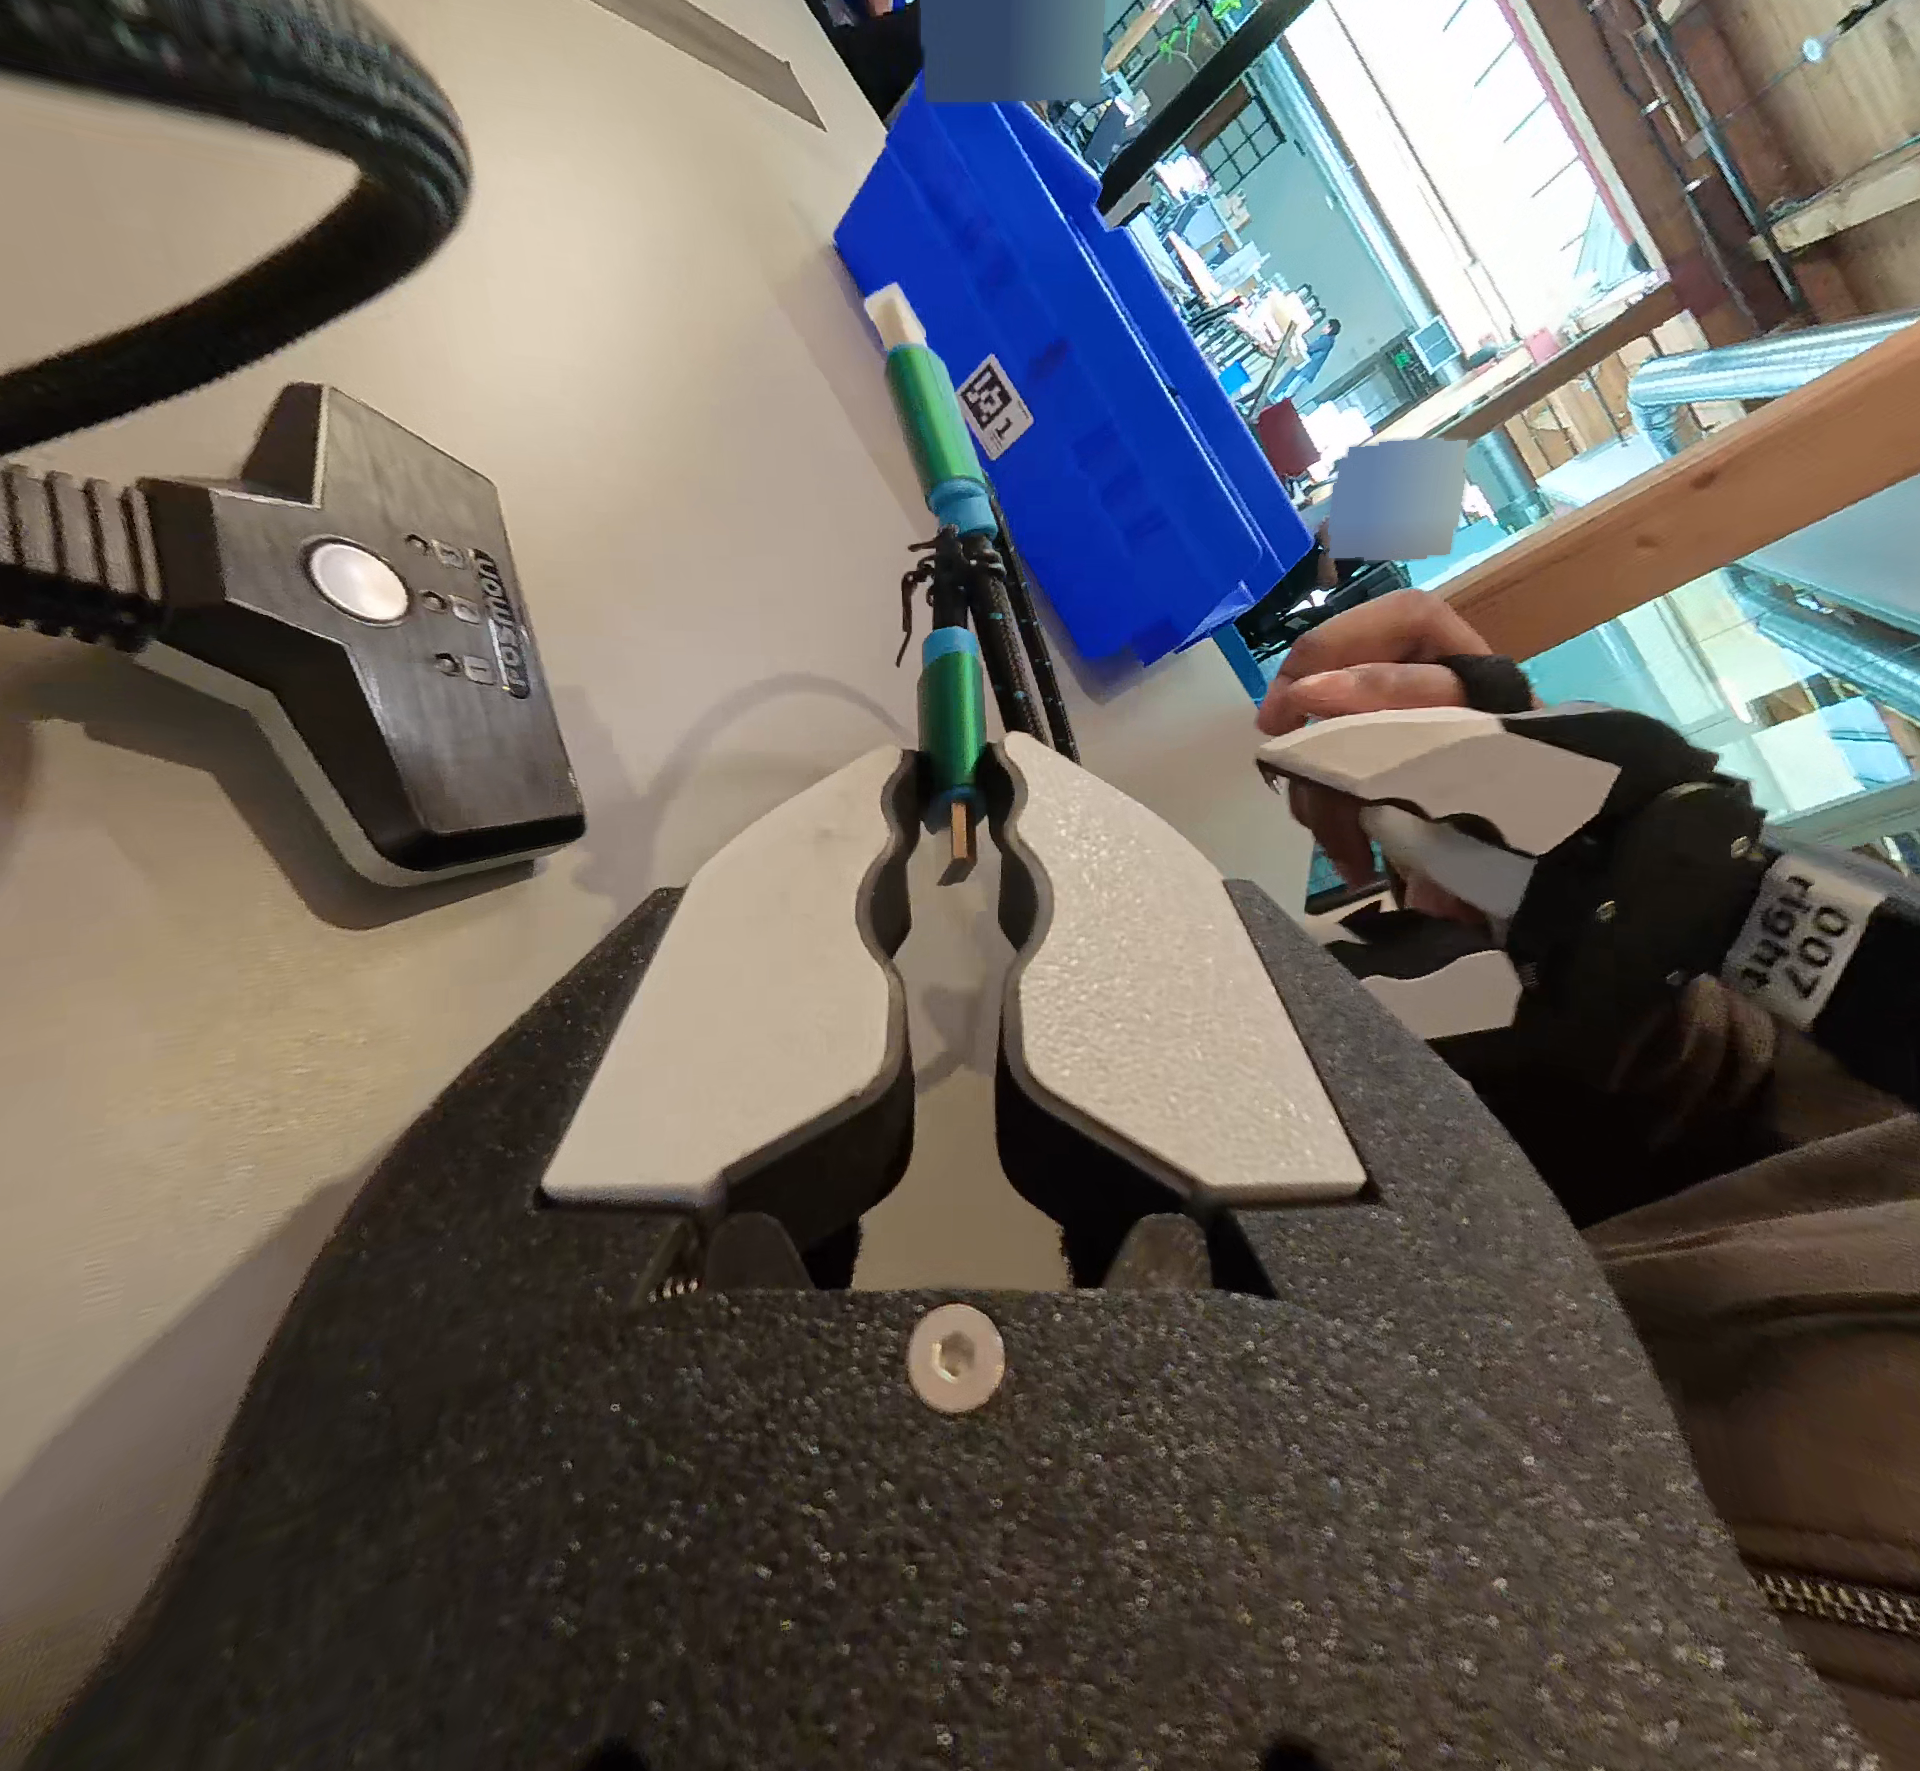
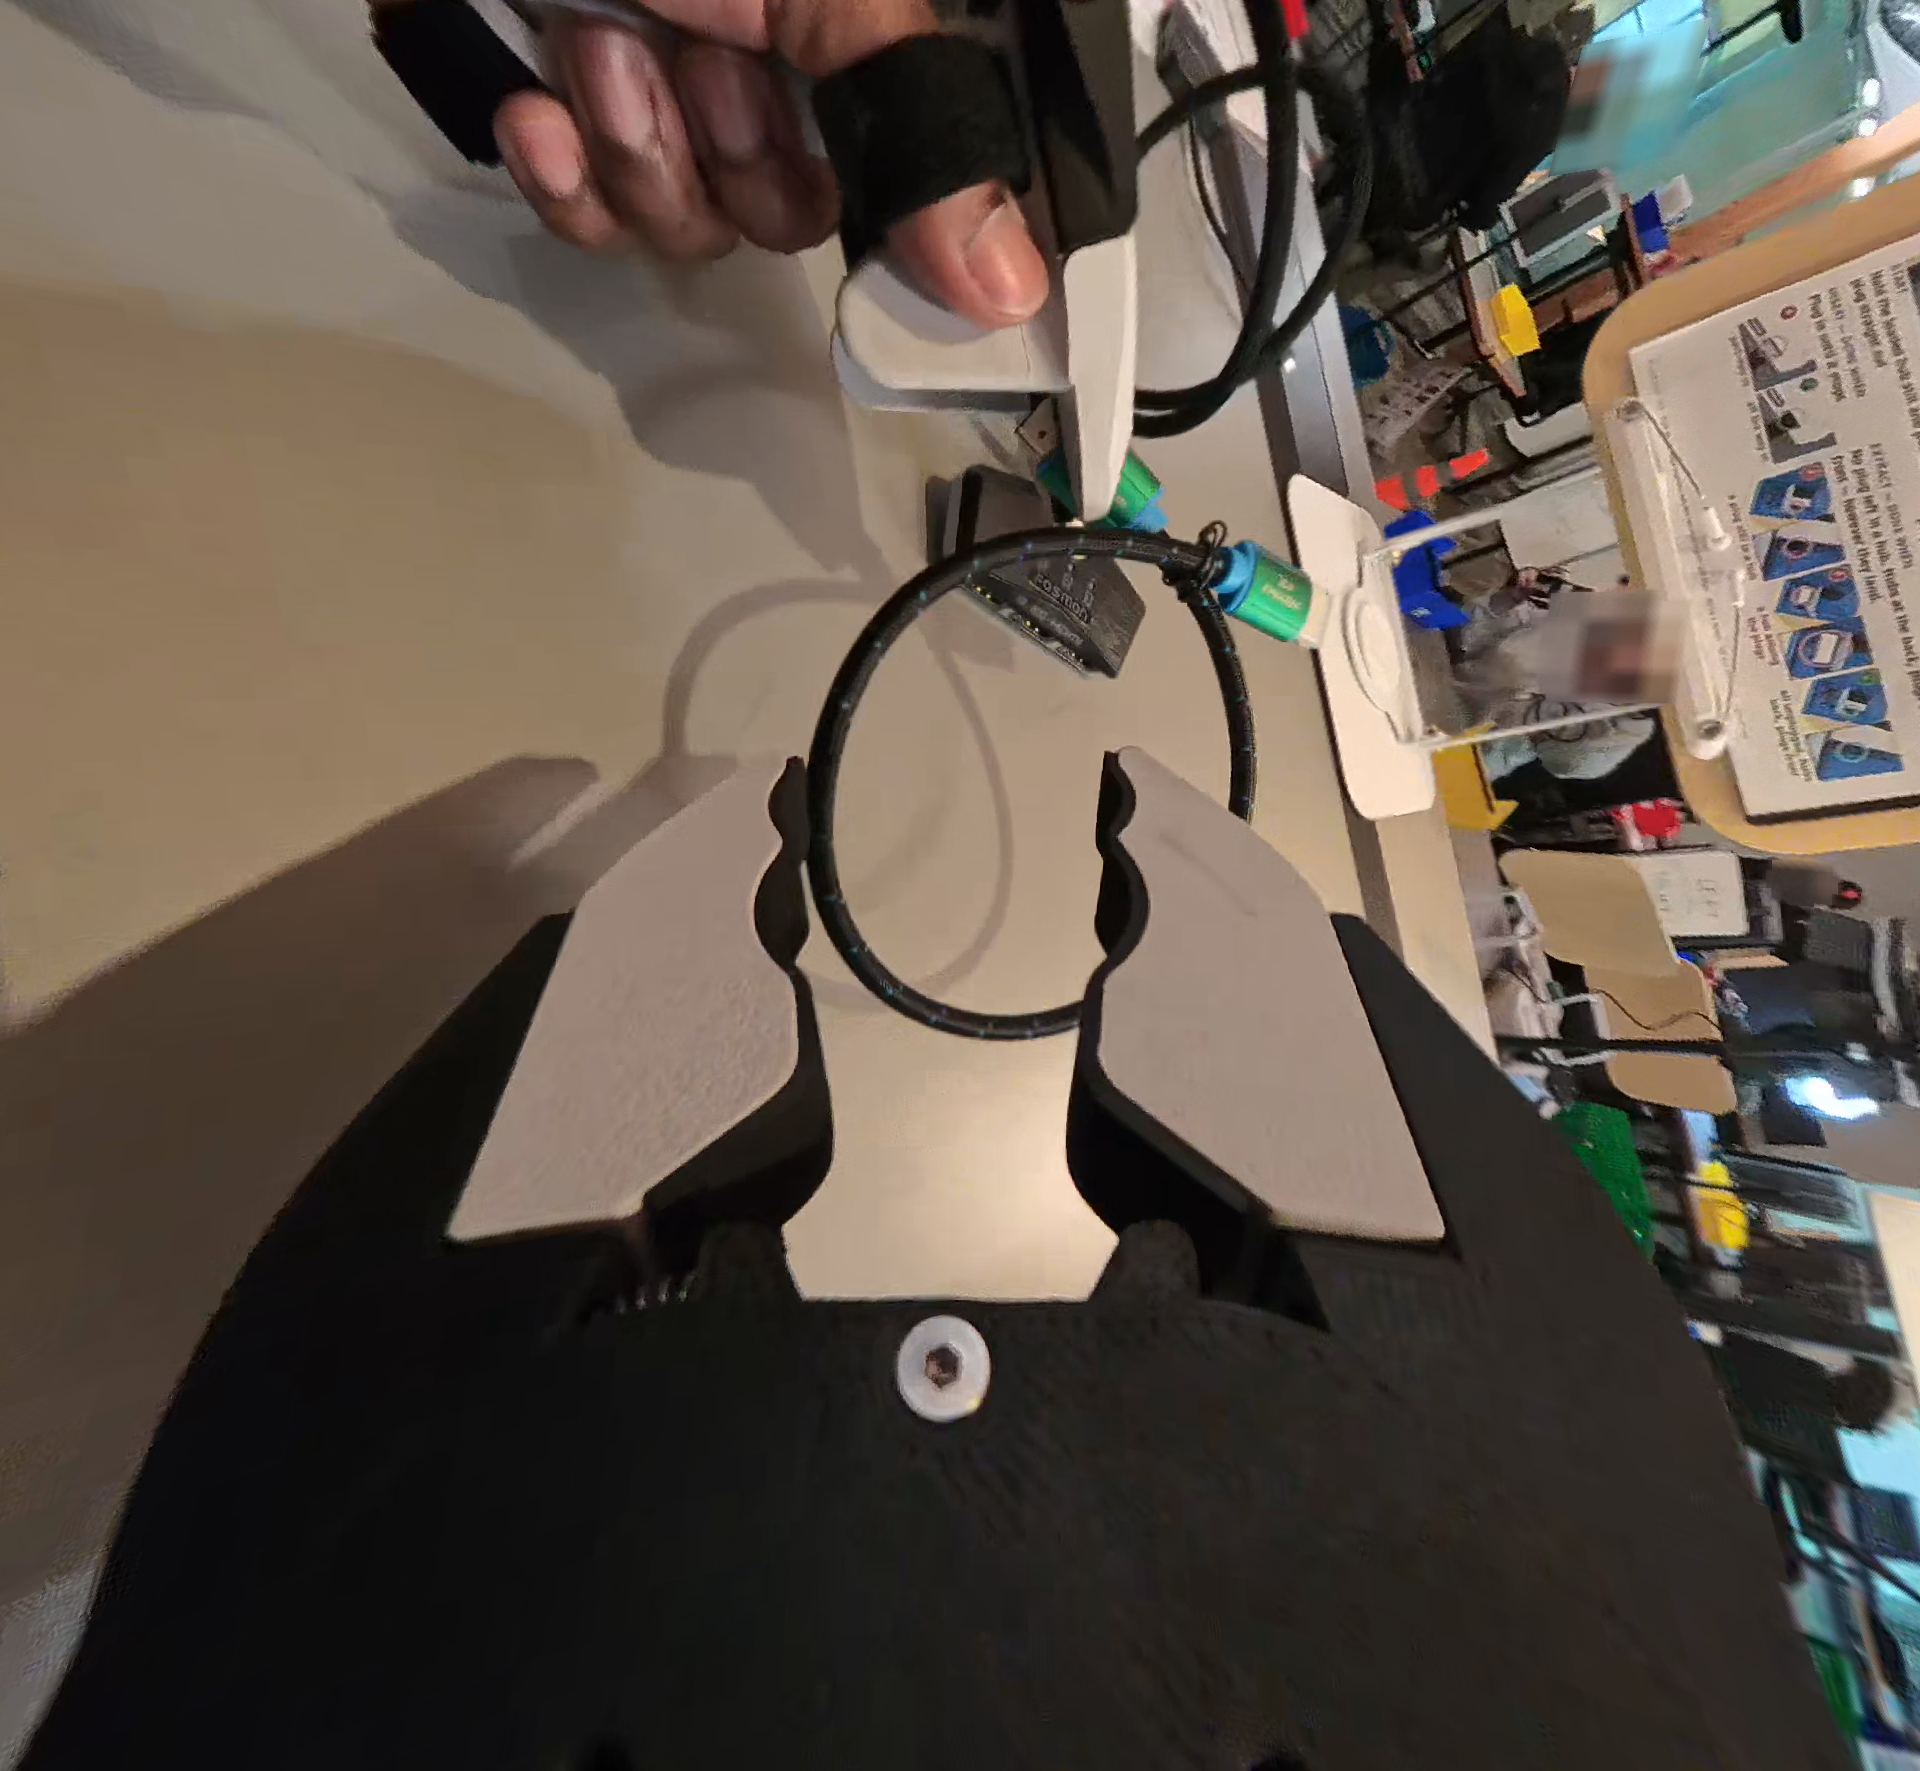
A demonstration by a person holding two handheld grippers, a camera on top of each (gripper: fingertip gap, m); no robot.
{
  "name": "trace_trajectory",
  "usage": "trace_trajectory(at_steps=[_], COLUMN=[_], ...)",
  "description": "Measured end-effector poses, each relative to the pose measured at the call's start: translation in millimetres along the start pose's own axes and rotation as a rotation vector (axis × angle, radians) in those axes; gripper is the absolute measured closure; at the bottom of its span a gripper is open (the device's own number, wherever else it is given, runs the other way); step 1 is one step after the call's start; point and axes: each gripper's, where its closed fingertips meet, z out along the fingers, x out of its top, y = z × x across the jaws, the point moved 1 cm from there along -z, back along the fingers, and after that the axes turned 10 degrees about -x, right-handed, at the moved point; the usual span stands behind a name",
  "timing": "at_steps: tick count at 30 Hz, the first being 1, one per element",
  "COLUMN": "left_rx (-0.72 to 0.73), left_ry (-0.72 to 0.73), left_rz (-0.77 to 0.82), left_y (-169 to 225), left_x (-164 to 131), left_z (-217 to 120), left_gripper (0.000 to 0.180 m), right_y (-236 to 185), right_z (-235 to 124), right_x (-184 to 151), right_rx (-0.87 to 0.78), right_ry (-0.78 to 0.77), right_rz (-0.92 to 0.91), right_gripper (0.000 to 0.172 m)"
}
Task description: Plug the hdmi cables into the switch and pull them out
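In left gripper [image 1: 954, 791]: green plug [image 1: 951, 719], blue collars, black braided cable [image 2: 831, 848].

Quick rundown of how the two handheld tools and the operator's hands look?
Both tools, left and right, have pale grey fingers with wavy black inner pads, on a rough black body with a silver hex bolt. The right one carries a white label on its handle. Black straps loop over the hand's fingers; brown sleeve.
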Motion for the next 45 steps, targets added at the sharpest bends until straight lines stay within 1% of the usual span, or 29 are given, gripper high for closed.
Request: trace_trajectory(at_steps=[2,3,6,9,11,14,17,19,20,22,27,35,45], left_rx=[0.009,0.011,0.005,-0.004,-0.009,-0.017,-0.029,-0.028,-0.037,-0.052,-0.052,-0.039,-0.009], left_ry=[-0.002,-0.011,-0.07,-0.148,-0.2,-0.27,-0.305,-0.299,-0.279,-0.261,-0.256,-0.296,-0.341], left_rz=[0.017,0.026,0.059,0.098,0.125,0.159,0.186,0.189,0.179,0.149,0.153,0.186,0.289], left_y=[-0.4,0.2,4.1,10.2,15.1,21.9,27.0,26.9,26.8,25.1,22.8,24.8,31.0], left_x=[3.4,4.2,1.1,-6.5,-12.6,-22.8,-29.7,-30.6,-29.3,-30.1,-33.4,-34.0,-35.5], left_z=[-2.3,-2.7,-0.6,5.5,9.8,13.4,13.8,11.3,9.5,7.1,6.8,12.3,13.3], left_gripper=[0.169,0.169,0.169,0.169,0.169,0.169,0.169,0.169,0.169,0.169,0.169,0.169,0.169], right_y=[6.5,12.3,30.1,43.3,43.1,36.7,30.8,28.6,28.4,25.5,21.1,19.5,22.1], right_z=[-7.1,-8.2,-0.1,19.5,34.2,49.6,58.3,60.9,61.7,62.6,62.5,56.6,49.6], right_x=[1.2,-1.0,-11.3,-12.0,-13.6,-7.6,-2.1,-2.9,-3.5,-4.6,-9.9,-19.2,-19.0], right_rx=[0.017,-0.008,-0.115,-0.201,-0.211,-0.198,-0.179,-0.168,-0.169,-0.156,-0.145,-0.12,-0.161], right_ry=[0.016,0.009,-0.039,-0.06,-0.072,-0.027,0.01,0.021,0.026,0.028,0.012,-0.025,-0.019], right_rz=[-0.013,-0.051,-0.242,-0.399,-0.504,-0.587,-0.62,-0.63,-0.624,-0.593,-0.552,-0.476,-0.47], right_gripper=[0.119,0.121,0.121,0.112,0.096,0.099,0.118,0.143,0.148,0.149,0.149,0.149,0.149])
